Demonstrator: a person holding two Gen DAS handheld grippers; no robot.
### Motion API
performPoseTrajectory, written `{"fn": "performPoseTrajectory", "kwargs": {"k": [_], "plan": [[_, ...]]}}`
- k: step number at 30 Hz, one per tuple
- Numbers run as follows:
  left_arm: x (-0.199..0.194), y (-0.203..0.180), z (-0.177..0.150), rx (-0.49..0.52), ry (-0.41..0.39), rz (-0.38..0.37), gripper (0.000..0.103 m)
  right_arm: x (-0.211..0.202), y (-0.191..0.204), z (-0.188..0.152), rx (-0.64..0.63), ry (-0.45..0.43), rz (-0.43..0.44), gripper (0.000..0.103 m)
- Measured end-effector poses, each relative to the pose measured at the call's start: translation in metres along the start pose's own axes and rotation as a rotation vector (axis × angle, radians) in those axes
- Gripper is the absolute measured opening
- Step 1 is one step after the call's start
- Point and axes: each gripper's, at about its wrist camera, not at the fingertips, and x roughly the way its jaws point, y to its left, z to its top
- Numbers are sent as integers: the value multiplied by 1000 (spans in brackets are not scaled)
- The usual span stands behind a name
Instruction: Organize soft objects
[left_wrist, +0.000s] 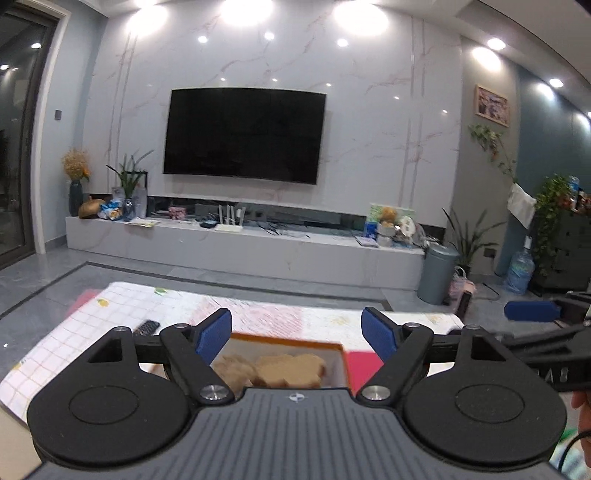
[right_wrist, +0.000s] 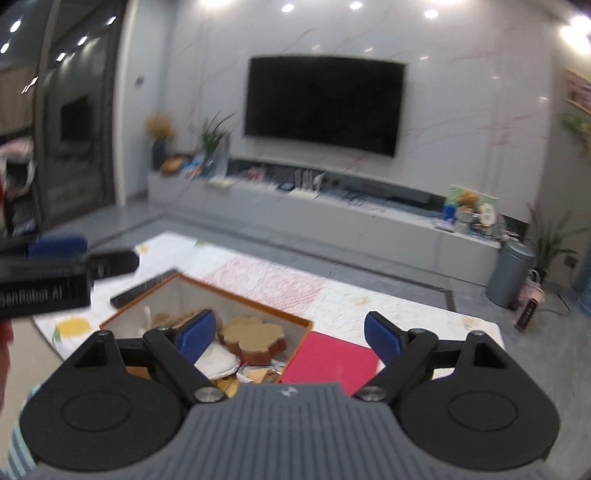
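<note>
Both my claws, left claw (left_wrist: 296, 334) and right claw (right_wrist: 290, 334), hang released and empty above the orange-rimmed box (right_wrist: 221, 291) on the table (right_wrist: 369, 299). Soft toys (right_wrist: 253, 336) sit inside it. Blurred views mean I might misjudge depth and clip the rim.

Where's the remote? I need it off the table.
In the right wrist view, the remote lies on the table along the box's far-left side.
</note>
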Motion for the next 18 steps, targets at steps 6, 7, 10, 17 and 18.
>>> {"fn": "performPoseTrajectory", "kwargs": {"k": [6,7,10,17,18], "plan": [[-23,-29,-21,85,15,22,97,-53,-4,-34,75,-57,-80,89],[-28,-32,-26,90,19,41,98,-61,-3,-41,77,-63,-96,92],[-37,-41,-38,88,33,54,98,-84,-2,-59,99,-74,-143,93],[-46,-38,-65,34,100,-2,99,-107,-5,-93,169,-1,-170,95],[-47,-38,-69,42,114,16,99,-109,-3,-97,176,2,-169,95]]}}
